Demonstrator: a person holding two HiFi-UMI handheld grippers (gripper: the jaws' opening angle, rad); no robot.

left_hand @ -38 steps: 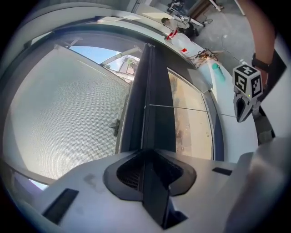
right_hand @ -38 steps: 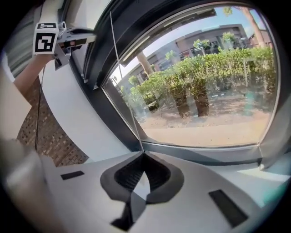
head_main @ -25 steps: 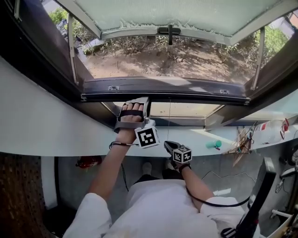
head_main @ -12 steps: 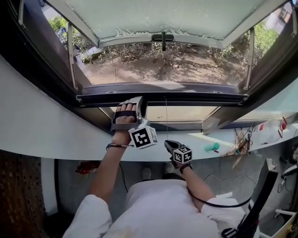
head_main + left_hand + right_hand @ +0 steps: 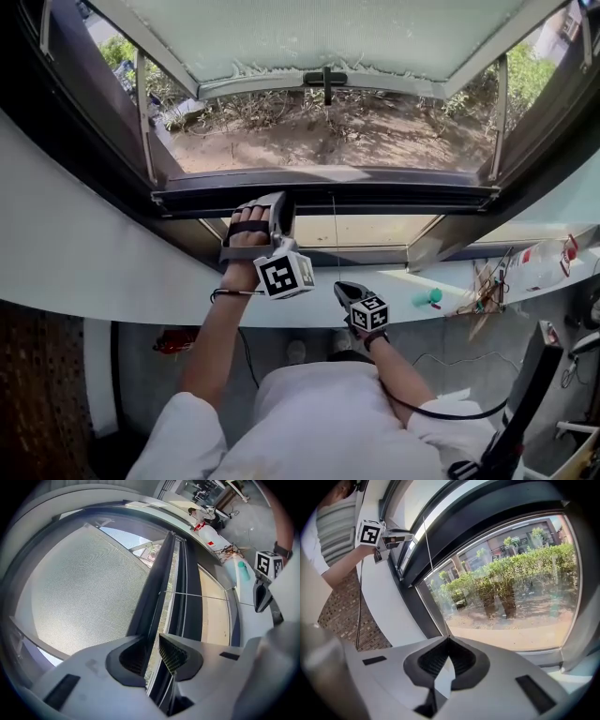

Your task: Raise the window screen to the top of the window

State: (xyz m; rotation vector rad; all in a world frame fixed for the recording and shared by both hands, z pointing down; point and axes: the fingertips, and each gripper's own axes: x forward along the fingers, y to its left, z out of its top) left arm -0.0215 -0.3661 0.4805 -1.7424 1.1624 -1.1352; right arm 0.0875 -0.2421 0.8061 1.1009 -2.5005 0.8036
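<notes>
Very little has changed over the last second. The head view has dipped a touch, but the window screen's dark bottom rail (image 5: 328,195) sits where it did against the frame: low in the opening, just above the fixed lower pane (image 5: 370,225) and well short of the top. I judge the lift has not really begun. My left hand-held gripper (image 5: 273,199) has kept its place under the rail. In its own view the jaws stand at a narrow gap astride the rail's edge (image 5: 157,588), with the mesh (image 5: 79,588) stretching away on one side. I can't see the pads pressed onto the rail, so I read this as a hook for pushing up rather than a clamp. My right hand-held gripper (image 5: 341,287) hangs lower, near the white surface (image 5: 112,272). Its jaws are together, and the thin cord (image 5: 433,573) runs straight into the tips, so I take it as pinched. The whole upward travel is still ahead.
</notes>
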